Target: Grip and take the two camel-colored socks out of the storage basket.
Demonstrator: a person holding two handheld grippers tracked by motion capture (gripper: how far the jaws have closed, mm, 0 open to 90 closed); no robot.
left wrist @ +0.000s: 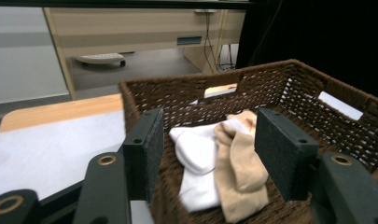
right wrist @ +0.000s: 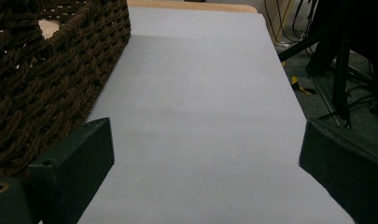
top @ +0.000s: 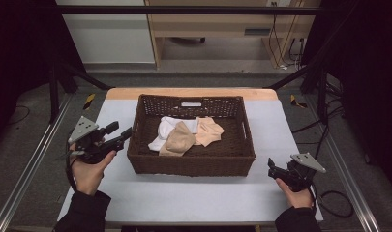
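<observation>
A dark brown woven basket stands mid-table on the pale mat. Inside lie a white sock, a beige sock over it and a peach one to the right. My left gripper hovers just left of the basket's left wall, raised and pointing into it. Its jaws are open and bare, and between them I see the white sock and the beige sock lower down in the basket. My right gripper rests low near the basket's front right corner, open over bare mat, with the basket wall on its left.
The pale mat covers the table, and a wooden edge shows at the far side. Metal frame rails run along both sides. Cables lie on the floor at the right. A wooden desk stands beyond the table.
</observation>
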